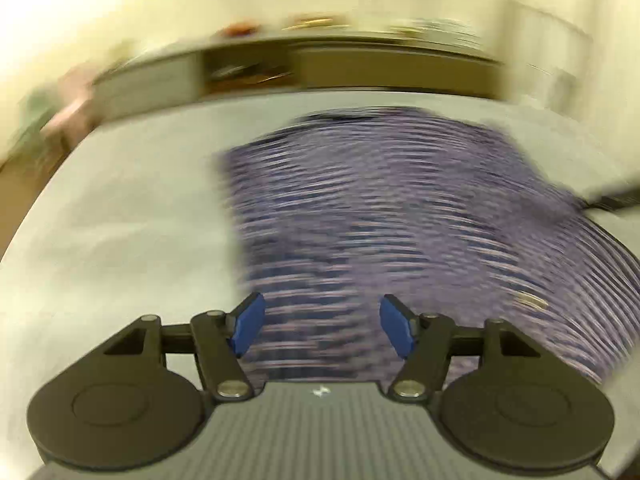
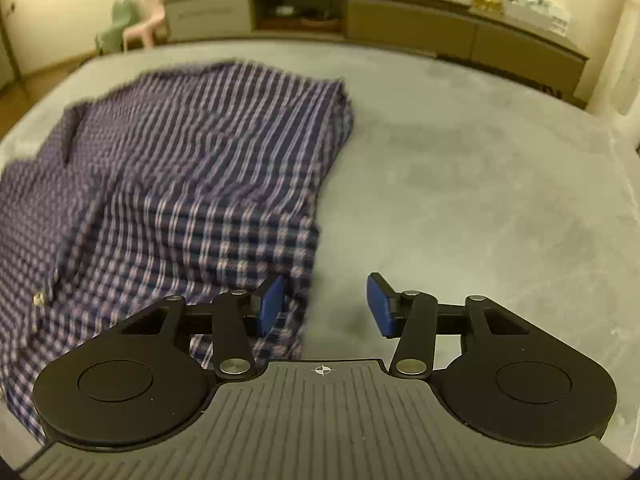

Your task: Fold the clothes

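Observation:
A blue and white plaid shirt lies spread on a grey bed, partly folded over itself. In the left wrist view the plaid shirt is blurred and fills the middle and right. My left gripper hangs open above its near part, blue pads apart with nothing pinched between them. My right gripper is open over the shirt's right edge. Its left pad is above the cloth and its right pad above bare bedding. Neither gripper holds anything.
A long low cabinet with small items on top runs along the far wall behind the bed. A pink chair and a green one stand at the back left. Bare bedding lies left of the shirt.

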### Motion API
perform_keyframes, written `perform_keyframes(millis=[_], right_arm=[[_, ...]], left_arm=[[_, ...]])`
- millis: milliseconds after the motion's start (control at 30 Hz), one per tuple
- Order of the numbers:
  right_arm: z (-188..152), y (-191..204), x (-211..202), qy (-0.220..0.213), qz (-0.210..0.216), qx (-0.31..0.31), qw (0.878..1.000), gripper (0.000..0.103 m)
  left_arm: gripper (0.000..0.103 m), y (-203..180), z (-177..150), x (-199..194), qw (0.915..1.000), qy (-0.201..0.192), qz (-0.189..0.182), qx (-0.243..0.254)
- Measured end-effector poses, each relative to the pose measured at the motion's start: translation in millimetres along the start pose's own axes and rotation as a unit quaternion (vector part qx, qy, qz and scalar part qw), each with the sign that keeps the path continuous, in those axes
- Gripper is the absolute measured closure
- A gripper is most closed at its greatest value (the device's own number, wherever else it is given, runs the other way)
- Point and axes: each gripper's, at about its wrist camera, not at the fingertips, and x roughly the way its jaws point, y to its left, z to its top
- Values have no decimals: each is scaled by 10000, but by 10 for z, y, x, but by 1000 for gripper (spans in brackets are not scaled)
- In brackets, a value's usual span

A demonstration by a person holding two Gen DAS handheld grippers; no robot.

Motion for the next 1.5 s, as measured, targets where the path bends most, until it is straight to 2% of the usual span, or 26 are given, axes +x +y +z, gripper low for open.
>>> perform_keyframes(millis=[33, 100, 167, 233, 333, 400, 433, 467, 533, 567, 600, 700, 767, 833, 933, 1000, 1033, 1067, 1100, 1200, 1267, 1300, 1367, 1433, 1500], right_arm=[[30, 1, -61, -155, 13, 20, 9999, 56], [93, 17, -171, -447, 78, 63, 9989, 52], [156, 99, -225, -589, 311, 88, 9977, 48], [206, 224, -185, -616, 579, 41, 9964, 44], [233, 498, -106, -563, 960, -105, 9937, 42], [234, 693, -57, -527, 1192, -202, 9913, 46], [210, 801, -80, -516, 1274, -255, 9902, 49], [194, 907, -78, -503, 1304, -320, 9897, 55], [211, 1097, 29, -464, 1322, -462, 9891, 63], [218, 1179, 89, -427, 1315, -518, 9890, 70], [224, 1251, 155, -375, 1294, -562, 9893, 72], [205, 1429, 316, -159, 1144, -754, 9904, 74], [171, 1505, 431, 2, 939, -897, 9915, 76], [155, 1535, 491, 11, 796, -968, 9921, 77], [219, 1478, 452, -76, 800, -693, 9944, 76], [276, 1302, 385, -85, 1102, -72, 9938, 70], [288, 1191, 353, -35, 1358, 368, 9900, 68], [280, 1085, 338, 59, 1657, 821, 9827, 61], [256, 1020, 350, 192, 1928, 1126, 9746, 57], [164, 914, 423, 692, 2683, 1734, 9451, 54], [77, 954, 439, 975, 2950, 1808, 9332, 52], [38, 990, 433, 1051, 3000, 1776, 9314, 51], [-32, 1075, 399, 1101, 2918, 1642, 9358, 49], [-87, 1136, 411, 1180, 2926, 1588, 9356, 48], [-119, 1176, 475, 1289, 3044, 1649, 9292, 47]], left_arm=[[40, 232, 6, -31, 9988, -48, 81, -473], [39, 682, -32, -179, 9898, -121, -15, -1423], [35, 875, -105, -252, 9824, -38, -274, -1849], [29, 866, -197, -228, 9798, 179, -610, -1897], [29, 592, -246, -73, 9848, 431, -844, -1458], [39, 408, -259, 76, 9884, 476, -866, -1152], [60, 312, -265, 107, 9890, 452, -991, -999], [75, 266, -228, 128, 9889, 427, -1096, -905], [91, 248, -188, 167, 9897, 444, -1057, -862], [92, 285, -173, 182, 9883, 460, -1044, -1010], [92, 302, -160, 195, 9875, 457, -1039, -1093], [90, 210, -115, 179, 9925, 366, -793, -851], [79, 158, -119, 131, 9959, 273, -516, -687], [75, 127, -76, 93, 9978, 130, -208, -614], [71, 79, 17, -47, 9980, -254, 362, -454], [69, 18, 83, -120, 9962, -528, 564, -412], [65, -11, 121, -148, 9958, -620, 502, -448], [61, -32, 147, -167, 9959, -653, 343, -516], [61, -71, 173, -161, 9962, -645, 133, -576], [61, -217, 178, -124, 9964, -599, -252, -542], [61, -315, 177, -41, 9968, -458, -419, -511], [61, -364, 176, 1, 9967, -388, -504, -495], [61, -420, 130, 103, 9956, -246, -749, -505], [61, -446, 80, 215, 9964, -96, -740, -412], [61, -471, 31, 327, 9968, 55, -730, -318]])
